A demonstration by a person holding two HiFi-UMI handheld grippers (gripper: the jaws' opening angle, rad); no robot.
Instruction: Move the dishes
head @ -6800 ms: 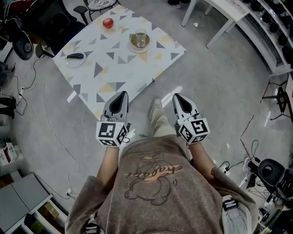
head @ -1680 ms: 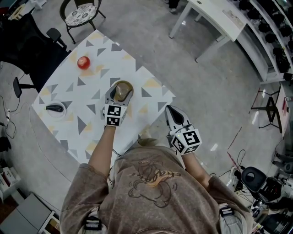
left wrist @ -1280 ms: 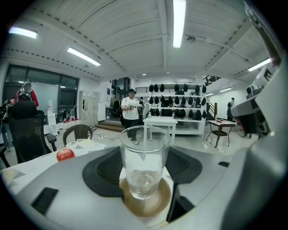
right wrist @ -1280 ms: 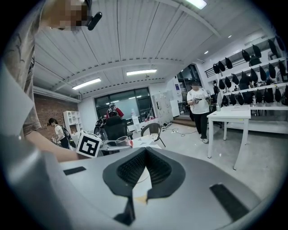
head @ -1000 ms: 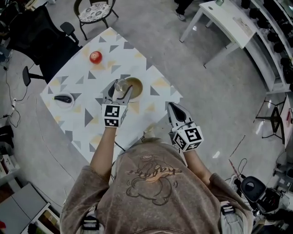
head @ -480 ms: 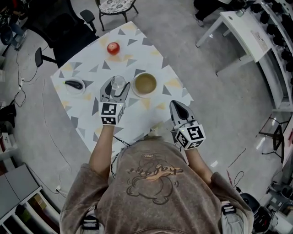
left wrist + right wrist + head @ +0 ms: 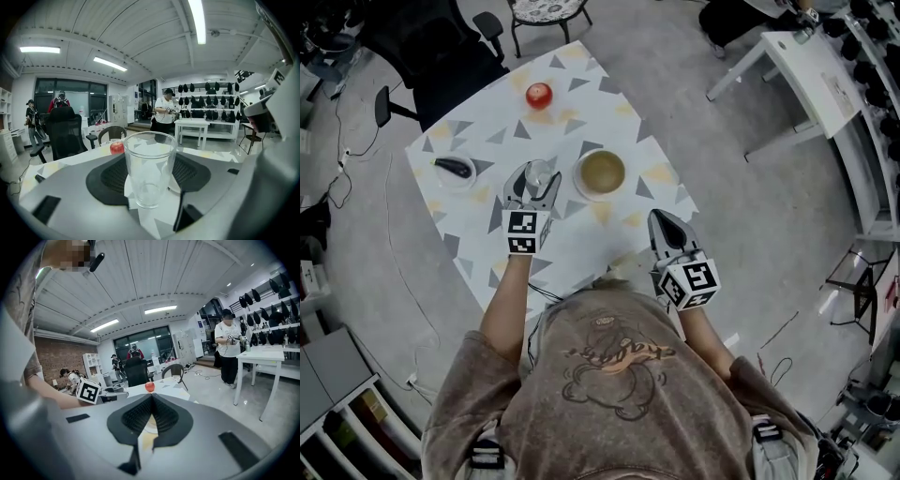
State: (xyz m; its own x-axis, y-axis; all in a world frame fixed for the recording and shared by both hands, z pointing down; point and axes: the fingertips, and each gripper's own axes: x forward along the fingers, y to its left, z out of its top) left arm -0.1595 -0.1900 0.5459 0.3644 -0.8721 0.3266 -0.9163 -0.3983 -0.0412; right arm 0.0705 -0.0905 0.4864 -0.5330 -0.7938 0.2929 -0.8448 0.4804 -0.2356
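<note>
Left gripper (image 7: 536,178) clasps one clear glass tumbler (image 7: 149,168); one round beige saucer (image 7: 601,172) lies right of it, one red apple (image 7: 539,94) farther. Right gripper (image 7: 662,221) is closed and empty; both forearms reach forward.

Brown-grey sweatshirt (image 7: 609,375), cartoon bear print and script lettering on front, sleeves pushed up past elbows. Left gripper (image 7: 535,176), right gripper (image 7: 662,217): pale grey moulded shells tapering to points, black mesh-textured pads (image 7: 110,176) inside. White cube (image 7: 523,232) at rear of each, black square markers on faces. Black buckles (image 7: 486,457) at hips
</note>
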